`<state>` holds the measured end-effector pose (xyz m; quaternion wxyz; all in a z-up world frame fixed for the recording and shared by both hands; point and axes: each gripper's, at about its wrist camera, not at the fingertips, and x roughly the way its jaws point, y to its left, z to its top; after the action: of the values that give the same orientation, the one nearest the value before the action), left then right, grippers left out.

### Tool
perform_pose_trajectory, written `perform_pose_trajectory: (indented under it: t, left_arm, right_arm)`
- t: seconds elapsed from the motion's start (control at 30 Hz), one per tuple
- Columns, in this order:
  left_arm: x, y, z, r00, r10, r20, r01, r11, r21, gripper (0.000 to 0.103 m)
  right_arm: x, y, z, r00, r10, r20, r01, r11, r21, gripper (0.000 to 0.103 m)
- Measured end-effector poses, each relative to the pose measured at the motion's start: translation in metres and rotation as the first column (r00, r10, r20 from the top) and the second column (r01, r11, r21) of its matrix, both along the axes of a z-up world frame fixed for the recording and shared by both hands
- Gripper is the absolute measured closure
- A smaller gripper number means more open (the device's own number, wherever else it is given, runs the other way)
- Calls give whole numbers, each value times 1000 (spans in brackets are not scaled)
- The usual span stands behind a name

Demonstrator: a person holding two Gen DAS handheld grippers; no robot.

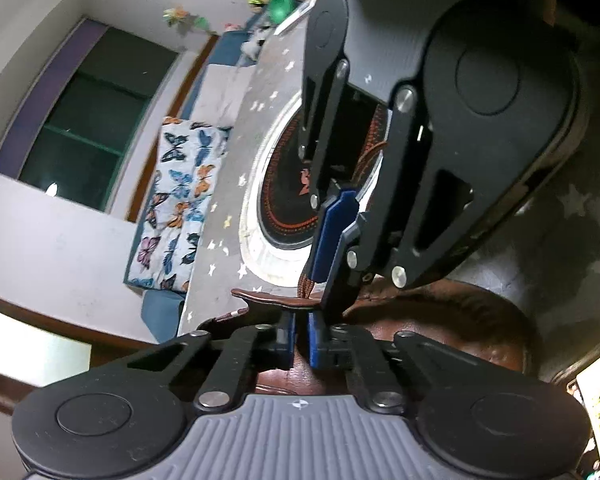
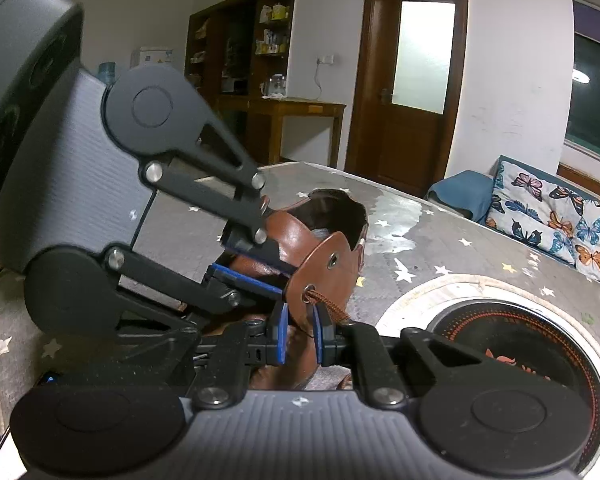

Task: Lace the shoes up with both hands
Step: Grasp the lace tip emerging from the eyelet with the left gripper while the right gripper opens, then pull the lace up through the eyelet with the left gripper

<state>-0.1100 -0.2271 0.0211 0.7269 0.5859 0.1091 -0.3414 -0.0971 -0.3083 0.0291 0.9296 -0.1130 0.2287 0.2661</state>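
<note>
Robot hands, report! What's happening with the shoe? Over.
Left gripper shut on eyelet flap. Right gripper shut on lace, threaded through eyelet. Nothing in the way.

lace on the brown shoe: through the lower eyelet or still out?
Through. The right wrist view shows the lace emerging from the flap's lower eyelet; the upper eyelet is empty.

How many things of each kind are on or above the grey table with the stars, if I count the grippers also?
shoe: 1
lace: 1
grippers: 2, the left gripper and the right gripper
round black disc: 1
Total: 5
</note>
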Motion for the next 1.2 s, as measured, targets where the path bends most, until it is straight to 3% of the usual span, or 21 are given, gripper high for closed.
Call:
perform_pose_trajectory:
  t: [0.13, 0.2, 0.37, 0.43, 0.67, 0.83, 1.0, 1.07, 1.2]
  left_arm:
    - [-8, 2, 3, 996, 88, 13, -86, 993, -85, 99]
    - [-16, 4, -2, 987, 133, 92, -124, 987, -100, 99]
    - [-33, 15, 5, 965, 221, 140, -194, 963, -185, 100]
    - [-36, 22, 12, 951, 266, 160, -227, 947, -226, 100]
    - [-34, 51, 47, 885, 439, 154, -356, 851, -386, 99]
    - [-32, 64, 58, 860, 493, 133, -397, 809, -434, 99]
    - [-40, 67, 65, 848, 506, 160, -387, 795, -467, 99]
    - [-45, 68, 68, 844, 508, 170, -378, 791, -482, 99]
    - [-47, 72, 71, 808, 534, 248, -365, 785, -501, 99]
  right_arm:
    - [0, 0, 0, 1000, -8, 7, 8, 1000, 6, 91]
    - [0, 1, 0, 1000, -13, 7, 13, 1000, 9, 91]
    - [-2, 5, -2, 999, -30, 22, 30, 1000, -6, 90]
    - [-2, 6, -2, 999, -38, 21, 38, 999, -9, 89]
    - [-1, 9, -4, 996, -92, 23, 92, 995, -22, 85]
    - [4, 3, -5, 989, -149, -1, 149, 989, -1, 85]
    - [-3, 12, 0, 992, -121, 17, 121, 992, 23, 64]
    - [-2, 17, -1, 992, -121, 31, 120, 993, 20, 63]
    - [3, 24, -4, 989, -141, 34, 141, 990, 18, 63]
